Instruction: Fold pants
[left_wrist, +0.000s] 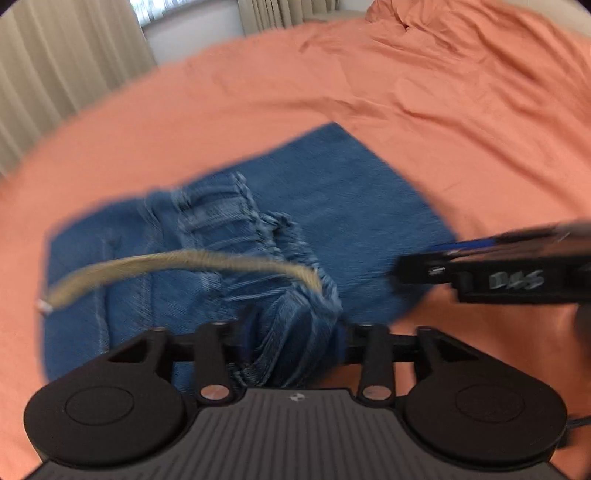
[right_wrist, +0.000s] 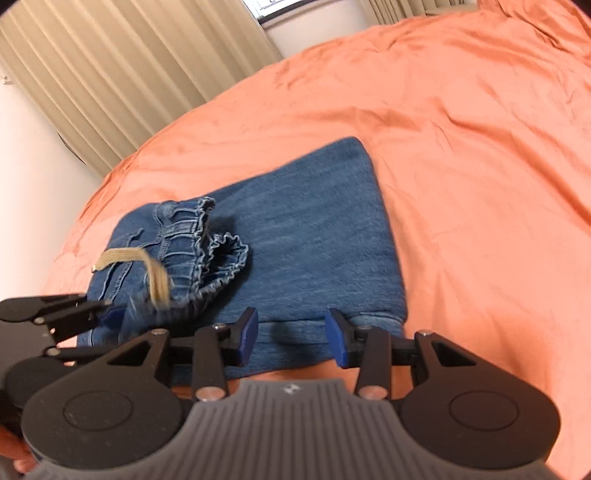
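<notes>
Left wrist view: the left gripper (left_wrist: 295, 343) was clamped on a bunched fold of the blue denim pants (left_wrist: 354, 206) at the elastic waistband. The pants lay partly folded on the orange bedsheet (left_wrist: 461, 110). A beige drawstring (left_wrist: 177, 264) arched across the waistband. The right gripper (left_wrist: 406, 269) entered from the right, blurred; its jaw state could not be told here.

Right wrist view: the right gripper (right_wrist: 291, 341) stood with jaws apart over the near edge of the pants (right_wrist: 314, 236), gripping nothing. The left gripper (right_wrist: 107, 314) held the cloth beside the drawstring (right_wrist: 147, 266). Curtains (right_wrist: 122, 74) hung behind the bed.
</notes>
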